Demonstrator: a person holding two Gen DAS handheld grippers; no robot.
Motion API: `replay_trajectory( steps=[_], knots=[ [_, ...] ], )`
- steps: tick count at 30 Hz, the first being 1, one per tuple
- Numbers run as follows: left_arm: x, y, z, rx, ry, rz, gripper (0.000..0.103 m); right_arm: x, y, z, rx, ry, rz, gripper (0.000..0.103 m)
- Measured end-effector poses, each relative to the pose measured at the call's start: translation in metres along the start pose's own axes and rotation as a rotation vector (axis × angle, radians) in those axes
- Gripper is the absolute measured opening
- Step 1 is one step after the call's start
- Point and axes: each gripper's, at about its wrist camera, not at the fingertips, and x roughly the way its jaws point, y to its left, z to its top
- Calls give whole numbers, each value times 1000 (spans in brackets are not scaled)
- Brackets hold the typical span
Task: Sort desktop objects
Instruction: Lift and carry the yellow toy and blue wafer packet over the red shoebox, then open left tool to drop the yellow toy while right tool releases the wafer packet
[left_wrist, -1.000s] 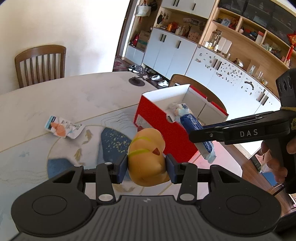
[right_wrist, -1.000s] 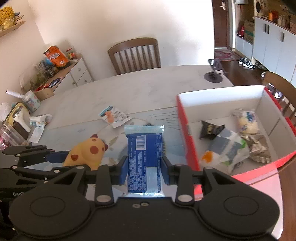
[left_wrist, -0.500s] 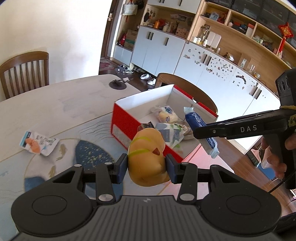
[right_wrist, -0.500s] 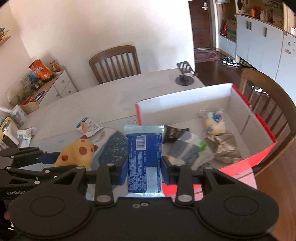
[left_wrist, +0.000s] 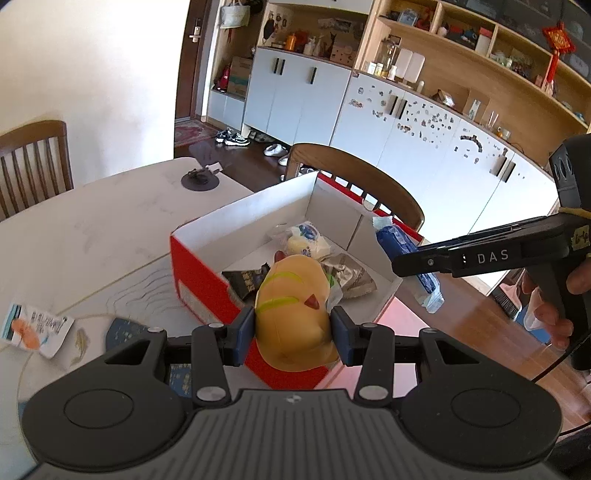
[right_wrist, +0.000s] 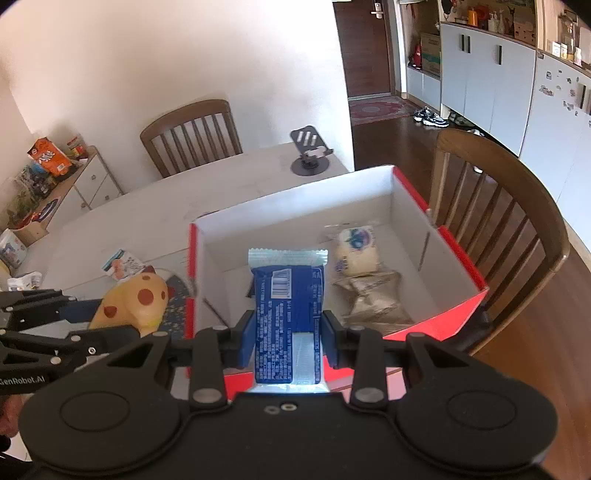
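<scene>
Left wrist view, "DAS" on right tongs (left_wrist: 424, 280) gripping blue packet (left_wrist: 397, 240), left tongs (left_wrist: 292, 328) gripping yellow toy (left_wrist: 291, 306)

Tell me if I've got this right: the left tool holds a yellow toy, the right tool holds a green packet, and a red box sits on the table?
Not quite: the packet in the right tool is blue, as the right wrist view shows. The left tool does hold the yellow toy, and the red box sits on the table.

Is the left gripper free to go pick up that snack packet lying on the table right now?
Probably not yet: the left gripper is shut on the yellow toy, so the snack packet must wait.
</scene>
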Motion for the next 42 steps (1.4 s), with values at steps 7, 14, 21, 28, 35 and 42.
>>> replay_trajectory(
  steps=[7, 14, 21, 28, 35, 42],
  knots=[
    [29, -6, 23, 42, 25, 18, 43, 8, -26, 6, 6, 5, -30, 36],
    [60, -7, 47, 72, 71, 7, 43, 16, -45, 10, 7, 13, -42, 36],
    [92, -3, 67, 105, 124, -1, 43, 22, -56, 16, -8, 25, -50, 36],
    [121, 0, 84, 147, 175, -17, 43, 36, -58, 20, -28, 52, -43, 36],
    [147, -6, 90, 188, 215, -17, 43, 50, -59, 22, -37, 73, -41, 36],
    [176, -8, 94, 213, 267, -7, 43, 73, -61, 29, -31, 90, -48, 35]
  ],
)
